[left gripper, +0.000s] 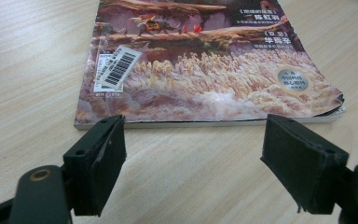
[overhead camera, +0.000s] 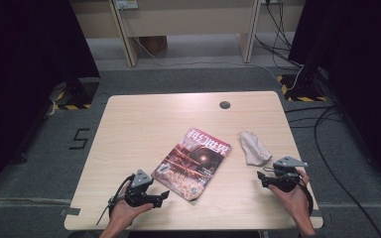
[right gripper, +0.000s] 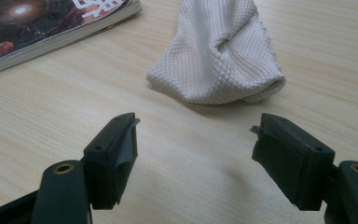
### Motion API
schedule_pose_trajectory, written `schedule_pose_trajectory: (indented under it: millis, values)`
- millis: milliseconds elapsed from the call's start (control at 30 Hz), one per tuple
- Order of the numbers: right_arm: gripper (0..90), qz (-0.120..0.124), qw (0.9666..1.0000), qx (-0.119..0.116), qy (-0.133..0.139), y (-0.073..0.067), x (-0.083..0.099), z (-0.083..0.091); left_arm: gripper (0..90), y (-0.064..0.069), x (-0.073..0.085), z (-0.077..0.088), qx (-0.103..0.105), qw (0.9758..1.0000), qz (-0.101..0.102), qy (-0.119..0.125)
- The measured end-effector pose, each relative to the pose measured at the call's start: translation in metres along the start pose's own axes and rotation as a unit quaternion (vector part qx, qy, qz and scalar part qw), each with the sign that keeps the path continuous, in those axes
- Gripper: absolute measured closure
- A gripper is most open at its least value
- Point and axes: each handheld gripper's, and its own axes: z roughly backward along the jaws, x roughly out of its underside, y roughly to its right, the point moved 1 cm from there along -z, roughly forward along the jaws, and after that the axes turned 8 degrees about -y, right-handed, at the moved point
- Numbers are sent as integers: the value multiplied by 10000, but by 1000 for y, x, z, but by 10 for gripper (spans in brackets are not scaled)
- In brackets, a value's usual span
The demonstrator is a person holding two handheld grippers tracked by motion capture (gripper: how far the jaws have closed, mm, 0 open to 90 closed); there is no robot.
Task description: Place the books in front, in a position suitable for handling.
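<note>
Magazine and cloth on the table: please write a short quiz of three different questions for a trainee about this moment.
1. True or false: the left hand-held gripper is closed on the magazine.
2. Which thing lies straight ahead of the right hand-held gripper? A) the magazine B) the white cloth C) a cup
3. Fill in: the barcode sticker sits on the magazine's ____.

Key:
1. False. The jaws stand open, just short of the magazine's near edge, with nothing between them.
2. B. The cloth lies crumpled on the table, apart from the open jaws.
3. Cover, near the spine-side corner.
</note>
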Motion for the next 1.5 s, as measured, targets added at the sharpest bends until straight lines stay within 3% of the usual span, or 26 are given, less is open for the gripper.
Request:
schedule_pose_trajectory:
  millis: [300,600,900,1300,1500]
  values:
    - [296,37,10000,-41,8,-3,0,0,207,-1,-1,0,-35,10000,5,27]
    - [296,134,9998,-122,71,-9,-3,-2,205,-10,-8,-4,-160,9998,74,70]
    - [296,89,9989,-453,93,-21,-6,-8,206,-24,-24,-22,-236,9996,168,66]
    - [296,248,9979,-589,100,-33,-10,-12,211,-33,-36,-40,-204,9996,170,-88]
    - [296,313,9975,-632,73,-36,-10,-12,210,-32,-36,-43,-190,9996,91,-179]
